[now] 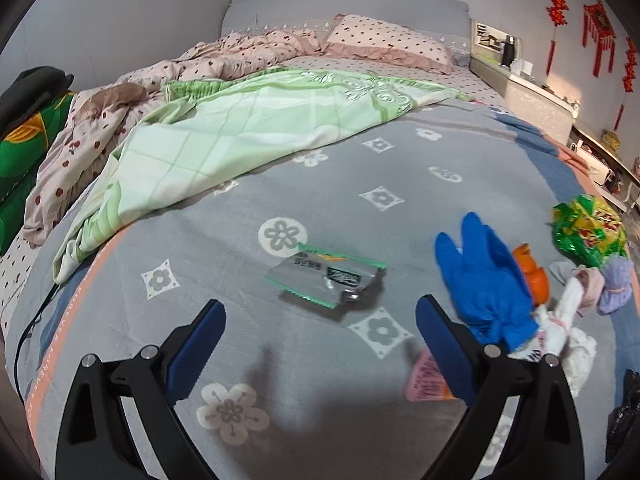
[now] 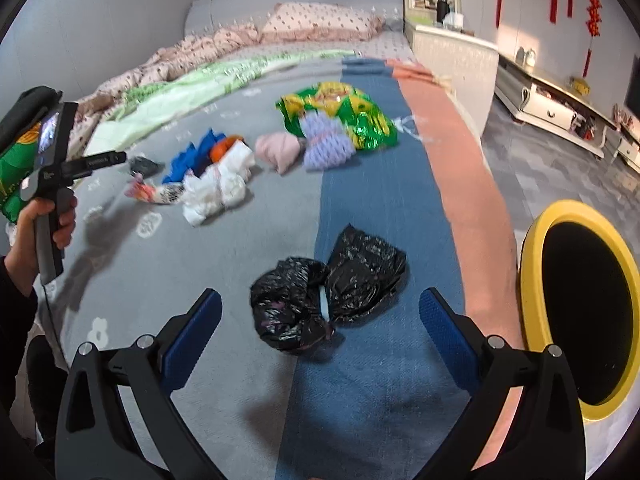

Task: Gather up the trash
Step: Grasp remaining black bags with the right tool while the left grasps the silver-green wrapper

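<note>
while both tools hover above the bed, neither holds anything: the left gripper (image 1: pixel 320 312) has its blue pads spread wide, and the right gripper (image 2: pixel 320 300) is spread just as wide.

in the left wrist view a silver wrapper (image 1: pixel 326 278) with green edges lies flat on the grey flowered blanket (image 1: pixel 240 208), just beyond the gap between the fingers at 12 o'clock and touching neither pad. at 2 o'clock of it lies a blue glove (image 1: pixel 484 276), with an orange scrap (image 1: pixel 534 276) just beside it and a white crumpled bag (image 1: pixel 568 332) overlapping the glove's near end. a pink wrapper (image 1: pixel 426 376) sits partly hidden behind the right-side finger. farther out at 2 o'clock are a green and yellow snack bag (image 1: pixel 586 228), a pink cloth bundle (image 1: pixel 592 284) and a lilac bundle (image 1: pixel 616 284). a pale green sheet (image 1: pixel 224 136) is rumpled across the bed at 11 o'clock.

in the right wrist view a crumpled black plastic bag (image 2: pixel 328 288) lies just ahead of the open fingers at 12 o'clock, on the blue stripe of the blanket, touching neither pad. a yellow-rimmed bin (image 2: pixel 536 300) with a dark opening stands off the bed's edge at 3 o'clock. the person's left hand (image 2: pixel 44 220) grips the other tool's handle at 9 o'clock.
</note>
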Demonstrator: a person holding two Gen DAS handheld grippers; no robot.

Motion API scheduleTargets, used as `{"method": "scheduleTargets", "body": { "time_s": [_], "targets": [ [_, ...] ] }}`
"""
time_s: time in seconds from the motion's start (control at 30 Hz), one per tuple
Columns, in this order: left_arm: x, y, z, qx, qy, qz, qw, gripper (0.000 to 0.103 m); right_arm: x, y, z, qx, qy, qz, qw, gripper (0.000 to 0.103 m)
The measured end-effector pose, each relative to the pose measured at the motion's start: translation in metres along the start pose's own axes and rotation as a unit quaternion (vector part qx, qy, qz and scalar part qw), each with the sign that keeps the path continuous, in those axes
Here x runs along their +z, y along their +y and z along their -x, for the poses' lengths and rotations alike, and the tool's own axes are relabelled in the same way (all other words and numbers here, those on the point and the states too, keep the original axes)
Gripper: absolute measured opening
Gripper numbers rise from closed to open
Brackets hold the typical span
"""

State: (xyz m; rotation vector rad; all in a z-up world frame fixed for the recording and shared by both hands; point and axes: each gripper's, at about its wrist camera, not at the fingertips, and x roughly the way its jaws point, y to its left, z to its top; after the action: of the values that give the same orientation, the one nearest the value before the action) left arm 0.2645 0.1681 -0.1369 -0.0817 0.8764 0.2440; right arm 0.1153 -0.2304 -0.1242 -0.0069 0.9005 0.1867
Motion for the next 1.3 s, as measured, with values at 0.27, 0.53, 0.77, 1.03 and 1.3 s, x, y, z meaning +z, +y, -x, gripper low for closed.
{"method": "scheduleTargets", "body": {
  "time_s": [0.27,0.53,0.77,1.03,1.3],
  "targets": [
    [0.003,0.007,-0.037,0.012,0.019,0.009,0.9997,0.092,-0.002,0.001,-0.028,-0.014,0.024,0.007,1.0,0.095],
    [0.003,-0.001,-0.053,0.004,0.028,-0.001,0.9996,0.065,0.0,-0.001,-0.045,-0.013,0.042,0.01,0.999,0.081],
    [0.0,0.002,-0.065,-0.005,0.047,0.005,0.9989,0.03,-0.002,-0.002,-0.052,0.003,0.051,0.004,0.999,0.069],
    [-0.003,0.004,-0.068,-0.008,0.051,0.012,0.9986,0.008,0.0,-0.002,-0.052,0.015,0.057,0.002,0.998,0.043],
    [-0.003,0.007,-0.057,-0.014,0.041,0.018,0.9989,0.007,-0.002,-0.005,-0.041,0.017,0.045,0.003,0.999,0.016]
  ]
}}
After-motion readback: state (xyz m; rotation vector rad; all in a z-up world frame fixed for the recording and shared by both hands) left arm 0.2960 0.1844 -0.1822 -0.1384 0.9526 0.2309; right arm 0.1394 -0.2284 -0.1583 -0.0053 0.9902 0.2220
